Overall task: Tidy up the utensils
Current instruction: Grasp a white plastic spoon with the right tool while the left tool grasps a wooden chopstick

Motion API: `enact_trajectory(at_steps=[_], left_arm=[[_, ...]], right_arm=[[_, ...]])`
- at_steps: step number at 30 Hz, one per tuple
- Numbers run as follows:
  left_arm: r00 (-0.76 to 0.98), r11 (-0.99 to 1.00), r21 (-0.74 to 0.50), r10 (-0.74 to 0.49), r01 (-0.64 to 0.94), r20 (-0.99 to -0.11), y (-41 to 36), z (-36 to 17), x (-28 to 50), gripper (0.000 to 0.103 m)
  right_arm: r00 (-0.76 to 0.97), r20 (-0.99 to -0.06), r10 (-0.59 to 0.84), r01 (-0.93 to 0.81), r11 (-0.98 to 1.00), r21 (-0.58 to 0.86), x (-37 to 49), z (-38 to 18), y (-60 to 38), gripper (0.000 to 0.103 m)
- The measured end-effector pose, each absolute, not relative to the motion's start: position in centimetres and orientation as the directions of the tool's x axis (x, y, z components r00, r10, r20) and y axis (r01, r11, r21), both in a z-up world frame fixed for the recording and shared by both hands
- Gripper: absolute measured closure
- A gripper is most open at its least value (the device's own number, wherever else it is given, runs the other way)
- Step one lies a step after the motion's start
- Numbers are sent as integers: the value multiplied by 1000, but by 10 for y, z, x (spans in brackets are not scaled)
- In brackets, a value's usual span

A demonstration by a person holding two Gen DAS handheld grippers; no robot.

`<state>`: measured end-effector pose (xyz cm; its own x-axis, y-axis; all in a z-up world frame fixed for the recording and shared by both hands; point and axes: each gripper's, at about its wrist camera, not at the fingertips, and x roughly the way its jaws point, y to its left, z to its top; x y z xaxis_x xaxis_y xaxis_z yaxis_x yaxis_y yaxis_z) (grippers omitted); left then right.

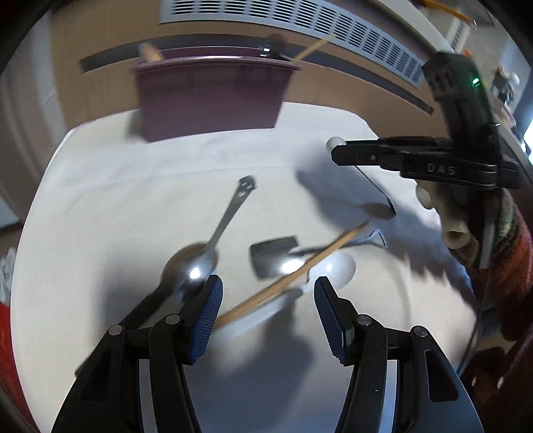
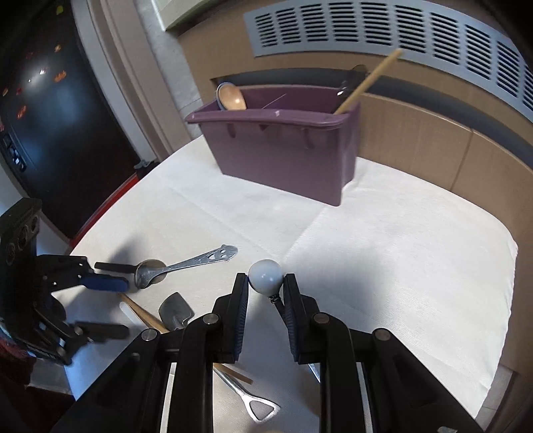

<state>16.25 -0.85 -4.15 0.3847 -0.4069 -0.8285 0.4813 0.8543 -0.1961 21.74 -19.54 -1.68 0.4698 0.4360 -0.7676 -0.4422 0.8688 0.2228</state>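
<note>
A purple utensil bin point(image 2: 283, 150) stands at the back of the white table; it also shows in the left wrist view point(image 1: 213, 96). It holds a wooden spoon point(image 2: 231, 96) and a wooden stick point(image 2: 366, 83). My right gripper point(image 2: 265, 283) is shut on a thin black utensil with a grey ball end point(image 2: 265, 275), held above the table. My left gripper point(image 1: 266, 289) is open over a wooden chopstick point(image 1: 293, 273), a white spoon point(image 1: 336, 269), a small metal shovel spoon point(image 1: 274, 259) and a steel spoon point(image 1: 193, 266).
The white tablecloth point(image 2: 399, 249) covers the table up to a wood panel wall with a vent grille point(image 2: 383, 30). A dark cabinet point(image 2: 50, 116) stands at the left. The right gripper point(image 1: 336, 146) shows at the right of the left wrist view.
</note>
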Motion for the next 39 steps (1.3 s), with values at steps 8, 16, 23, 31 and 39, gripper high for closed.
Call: enact_trajectory(at_steps=[8, 16, 23, 31, 39], left_arm=[[319, 715, -85, -411, 694, -854, -85, -39, 171, 45], [372, 734, 73, -254, 676, -893, -92, -63, 187, 45], [446, 881, 82, -154, 467, -882, -26, -60, 223, 45], [477, 877, -7, -268, 481, -837, -24, -46, 217, 59], [408, 858, 8, -236, 514, -882, -65, -54, 253, 77]], right_arm=[[531, -731, 430, -398, 887, 233, 207, -2, -229, 83], [552, -705, 445, -335, 893, 301, 212, -1, -260, 83], [542, -701, 463, -345, 884, 317, 216, -7, -249, 83], [521, -713, 469, -366, 877, 310, 217, -13, -238, 83], [525, -706, 476, -363, 875, 320, 216, -10, -240, 83]])
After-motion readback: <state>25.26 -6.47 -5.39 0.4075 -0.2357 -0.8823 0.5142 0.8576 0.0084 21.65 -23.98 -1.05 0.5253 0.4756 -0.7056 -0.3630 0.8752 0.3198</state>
